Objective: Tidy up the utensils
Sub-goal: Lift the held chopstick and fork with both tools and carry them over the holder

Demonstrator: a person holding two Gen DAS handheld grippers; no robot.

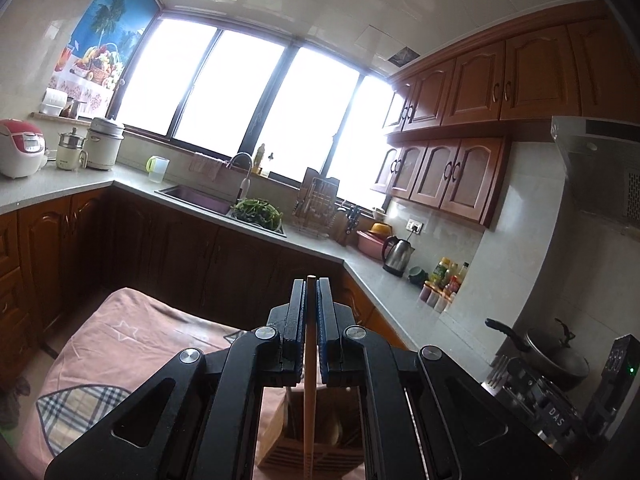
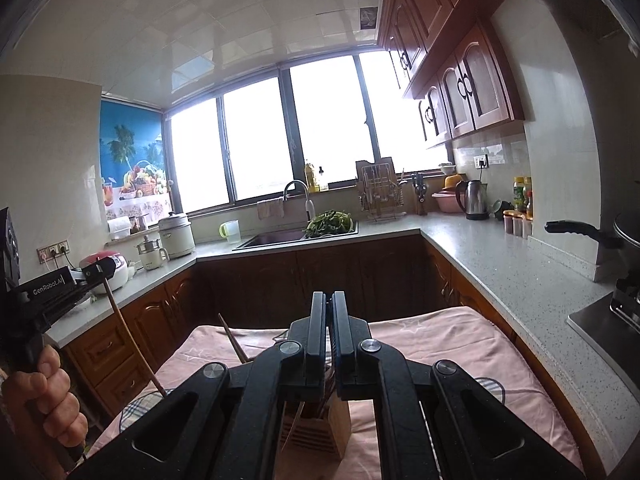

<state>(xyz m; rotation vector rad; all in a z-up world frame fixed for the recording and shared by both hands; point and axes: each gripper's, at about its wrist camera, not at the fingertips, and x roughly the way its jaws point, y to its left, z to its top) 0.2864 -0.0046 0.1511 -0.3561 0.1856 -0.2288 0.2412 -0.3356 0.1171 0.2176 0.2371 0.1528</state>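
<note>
My left gripper (image 1: 310,282) is shut on a wooden chopstick (image 1: 309,400) that hangs straight down over a slatted wooden utensil holder (image 1: 304,448) on the pink cloth. In the right wrist view the left gripper (image 2: 105,270) sits at the far left, and the chopstick (image 2: 132,344) slants down from it. My right gripper (image 2: 329,298) is shut on a fork (image 2: 330,372) above the same holder (image 2: 320,428); in the left wrist view the fork tines (image 1: 496,372) show at right. Another chopstick (image 2: 234,340) leans behind.
A table with a pink cloth (image 2: 440,344) holds the holder. Grey countertops (image 2: 500,264) run around it, with a sink (image 2: 276,238), greens (image 2: 328,222), a kettle (image 2: 474,200), a dish rack (image 2: 378,192), a rice cooker (image 1: 20,148) and a black pan (image 1: 556,352) at right.
</note>
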